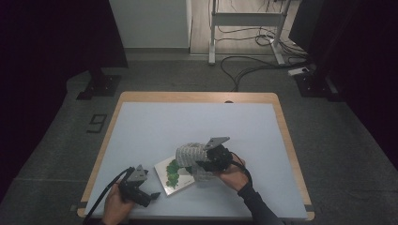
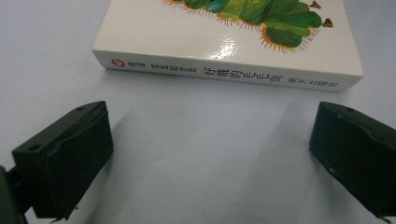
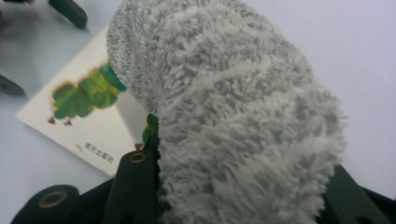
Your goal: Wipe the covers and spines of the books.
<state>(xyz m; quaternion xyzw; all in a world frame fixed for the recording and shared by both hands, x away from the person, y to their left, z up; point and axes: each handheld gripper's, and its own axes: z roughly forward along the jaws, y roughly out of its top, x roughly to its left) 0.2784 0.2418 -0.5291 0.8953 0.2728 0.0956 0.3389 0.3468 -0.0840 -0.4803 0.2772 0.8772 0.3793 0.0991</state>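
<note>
High view: right gripper [image 1: 202, 165] clamps grey fleece cloth [image 1: 190, 153] over book [image 1: 172, 176], book at its 8 o'clock.

Left gripper view: left gripper [image 2: 210, 154] jaws apart, empty; book spine [image 2: 224, 74] at 12 o'clock, crosswise.

Right gripper view: cloth [image 3: 233, 116] pinched between jaws, overhanging book [image 3: 88, 126].

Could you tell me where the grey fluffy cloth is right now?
The grey fluffy cloth is clamped in the right gripper, held over the far right edge of the caterpillar book, near the table's front middle in the high view.
</note>
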